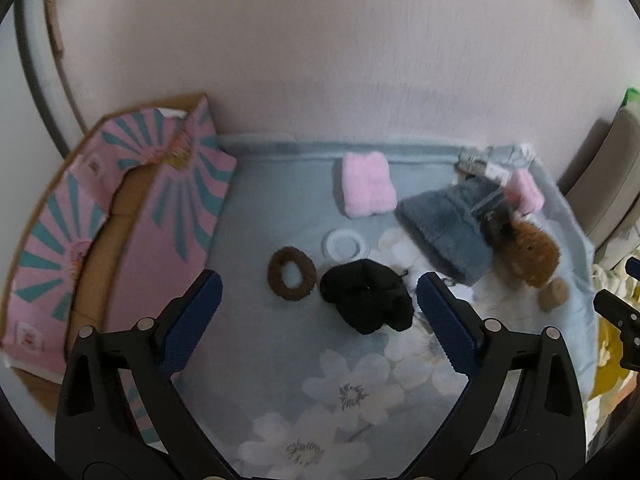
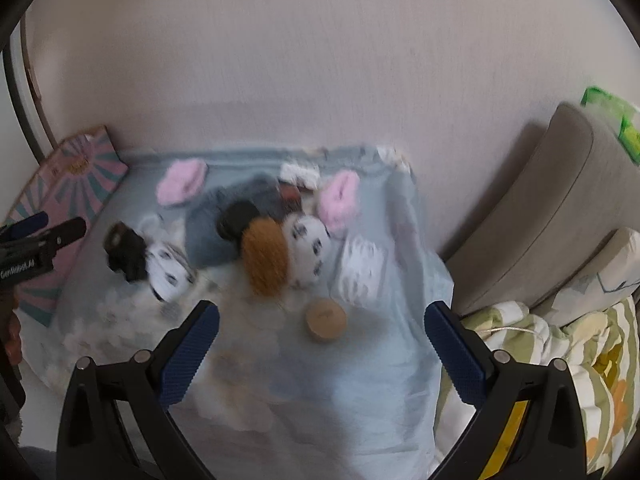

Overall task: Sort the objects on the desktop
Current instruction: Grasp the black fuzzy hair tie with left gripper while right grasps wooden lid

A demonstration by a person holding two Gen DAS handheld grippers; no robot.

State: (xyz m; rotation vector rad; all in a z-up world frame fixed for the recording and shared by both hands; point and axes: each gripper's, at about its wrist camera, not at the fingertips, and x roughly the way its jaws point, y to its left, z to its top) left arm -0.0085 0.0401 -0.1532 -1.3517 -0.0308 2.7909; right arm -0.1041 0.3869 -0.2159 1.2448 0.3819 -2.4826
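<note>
Left wrist view: left gripper [image 1: 318, 300] hanging over a pale blue floral cloth [image 1: 280, 360], jaws spread wide, nothing between the pads. Black fabric bundle [image 1: 366, 300] lying right in the gap ahead of the fingertips, not touched. Brown hair scrunchie [image 1: 291, 279] just beside it on the left, white ring [image 1: 345, 245] just behind. Pink knit piece [image 1: 367, 189] further back, grey fuzzy cloth [image 1: 446, 228] to the right with a brown fluffy thing [image 1: 528, 258] and a small wooden cylinder [image 1: 554, 295] near the cloth's right edge. Pink box with teal rays [image 1: 120, 240] at the left, printing too blurry to read.

Right wrist view: pretty blurred. Right gripper [image 2: 322, 320] also released, jaws wide apart, empty. Round wooden lid [image 2: 326, 319] sitting between the 2 fingertips, apart from both. Brown fluffy thing just behind it, white spotted plush [image 2: 308, 248] beside that. Only legible writing: "GenRobot.AI" on the other gripper at the left edge.
</note>
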